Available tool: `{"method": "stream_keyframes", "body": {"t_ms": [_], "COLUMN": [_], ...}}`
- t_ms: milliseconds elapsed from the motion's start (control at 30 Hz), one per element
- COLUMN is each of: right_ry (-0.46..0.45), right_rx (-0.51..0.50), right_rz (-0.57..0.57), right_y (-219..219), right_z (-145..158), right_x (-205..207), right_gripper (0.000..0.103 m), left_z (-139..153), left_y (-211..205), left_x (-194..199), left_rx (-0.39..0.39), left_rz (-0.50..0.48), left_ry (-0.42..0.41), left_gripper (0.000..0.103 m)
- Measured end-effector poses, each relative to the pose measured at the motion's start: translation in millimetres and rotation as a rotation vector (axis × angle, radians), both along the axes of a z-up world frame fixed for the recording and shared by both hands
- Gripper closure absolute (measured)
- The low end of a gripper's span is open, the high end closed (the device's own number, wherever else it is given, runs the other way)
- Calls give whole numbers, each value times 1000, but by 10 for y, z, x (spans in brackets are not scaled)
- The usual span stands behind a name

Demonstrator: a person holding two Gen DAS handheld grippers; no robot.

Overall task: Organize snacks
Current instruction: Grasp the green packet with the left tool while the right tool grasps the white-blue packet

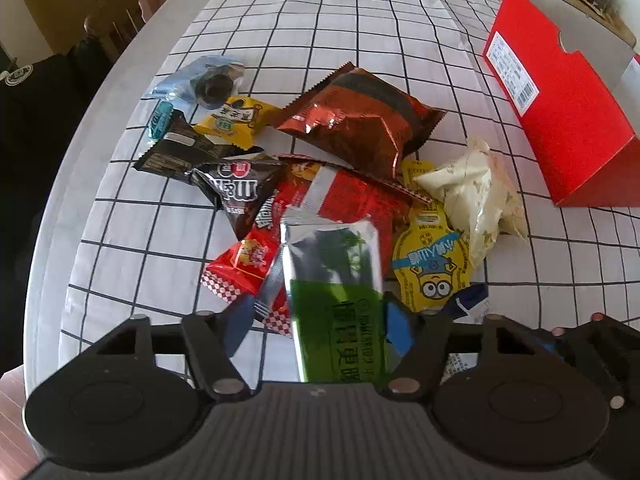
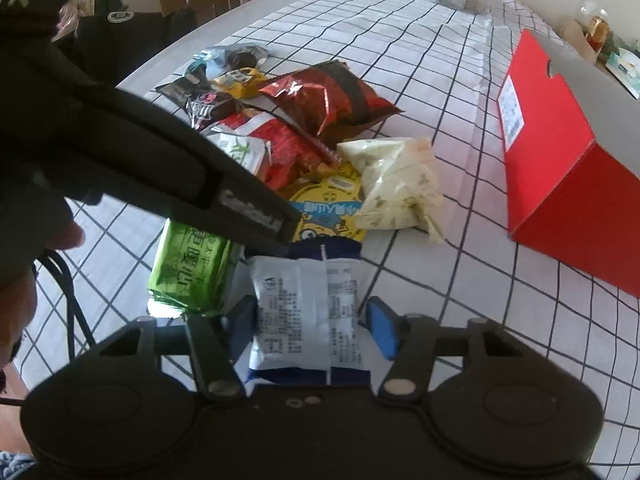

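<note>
Snacks lie heaped on the checked cloth of the desk, a red box standing well apart at the right.

Left tool: pitched steeply down over the near edge of the heap. Its blue pads flank a green-and-silver packet; the right pad touches the packet's edge, the left pad sits just beside it. Firm clamping cannot be confirmed from this view.

Right tool: likewise angled steeply down, close alongside the left one, whose black body crosses the upper left of the right wrist view. A white-and-blue packet lies between its blue pads; the left pad meets the wrapper, the right one stands a hair off its edge.

A brown foil bag, a cream pouch and a yellow cartoon sachet rest further into the heap. A thumb shows at the left margin of the right wrist view.
</note>
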State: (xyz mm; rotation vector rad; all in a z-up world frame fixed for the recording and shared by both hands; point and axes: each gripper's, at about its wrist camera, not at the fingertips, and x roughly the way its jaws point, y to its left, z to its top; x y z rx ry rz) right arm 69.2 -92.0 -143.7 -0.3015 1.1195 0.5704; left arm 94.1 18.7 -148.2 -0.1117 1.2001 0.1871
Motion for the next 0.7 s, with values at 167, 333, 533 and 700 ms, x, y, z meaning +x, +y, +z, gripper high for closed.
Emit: {"method": "stream_keyframes", "body": {"t_ms": [167, 333, 533, 700], "right_ry": [10, 14, 12, 2], "right_rx": [6, 6, 27, 48], "right_rz": [-11, -39, -75, -126], "right_y": [2, -24, -113, -279], "right_z": [4, 6, 90, 267], "right_x": [4, 54, 38, 15], "right_gripper": [54, 56, 56, 56], "left_z": [-5, 18, 73, 178], "left_y": [8, 24, 117, 186], "left_x": [-8, -42, -125, -214], "left_rx": [-32, -54, -110, -144], "left_rz": [1, 5, 16, 24], "left_ry": [9, 8, 4, 0], "left_gripper": [57, 60, 61, 61]}}
